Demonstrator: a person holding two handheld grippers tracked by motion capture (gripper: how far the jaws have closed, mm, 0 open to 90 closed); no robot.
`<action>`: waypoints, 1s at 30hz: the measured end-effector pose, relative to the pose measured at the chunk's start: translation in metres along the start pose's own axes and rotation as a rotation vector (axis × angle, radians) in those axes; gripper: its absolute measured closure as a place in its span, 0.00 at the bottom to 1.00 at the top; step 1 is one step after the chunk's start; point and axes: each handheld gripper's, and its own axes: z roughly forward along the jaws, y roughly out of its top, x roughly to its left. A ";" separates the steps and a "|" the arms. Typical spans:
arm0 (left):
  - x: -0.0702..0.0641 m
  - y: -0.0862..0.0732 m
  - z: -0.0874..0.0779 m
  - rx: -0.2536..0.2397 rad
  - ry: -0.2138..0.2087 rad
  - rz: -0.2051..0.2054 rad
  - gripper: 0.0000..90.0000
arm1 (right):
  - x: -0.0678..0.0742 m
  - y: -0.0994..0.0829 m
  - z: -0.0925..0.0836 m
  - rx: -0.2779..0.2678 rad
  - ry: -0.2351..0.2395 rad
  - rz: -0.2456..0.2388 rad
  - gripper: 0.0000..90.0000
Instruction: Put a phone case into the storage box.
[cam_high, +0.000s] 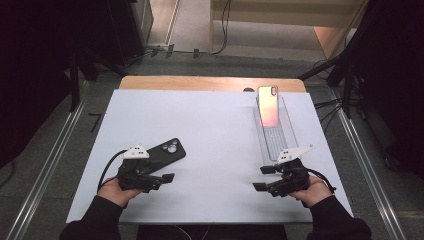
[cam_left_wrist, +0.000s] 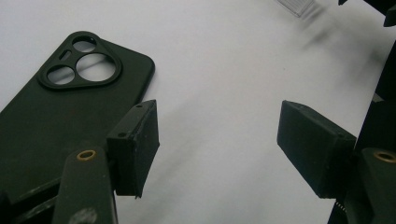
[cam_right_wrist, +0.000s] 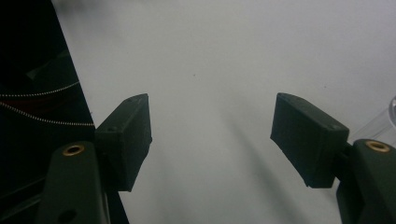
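A black phone case (cam_high: 162, 151) lies camera-cutouts up on the white table top (cam_high: 210, 125), left of centre; in the left gripper view the case (cam_left_wrist: 60, 107) sits just beyond and left of the jaws. My left gripper (cam_high: 164, 181) rests low beside the case, open, with bare table between its jaws (cam_left_wrist: 217, 144). A phone with a pink-orange back (cam_high: 268, 107) lies in a clear tray (cam_high: 280, 142) at the right. My right gripper (cam_high: 261, 178) sits below the tray's near end, open and holding nothing (cam_right_wrist: 210, 135).
The clear tray's corner (cam_left_wrist: 296, 5) shows at the top of the left gripper view, and its edge (cam_right_wrist: 388, 116) at the right of the right gripper view. The table's front edge (cam_high: 210, 221) is close behind both hands. Dark floor and cables surround the table.
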 end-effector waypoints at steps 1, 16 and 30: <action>0.000 0.000 0.000 -0.007 0.001 -0.003 0.34 | -0.001 -0.001 0.000 0.001 0.001 0.002 0.30; 0.003 0.004 -0.008 -0.043 -0.010 0.042 0.31 | -0.003 -0.005 0.000 0.017 -0.009 0.008 0.30; 0.022 0.012 -0.015 -0.055 -0.012 0.052 0.17 | -0.005 -0.008 0.000 0.024 -0.015 0.022 0.29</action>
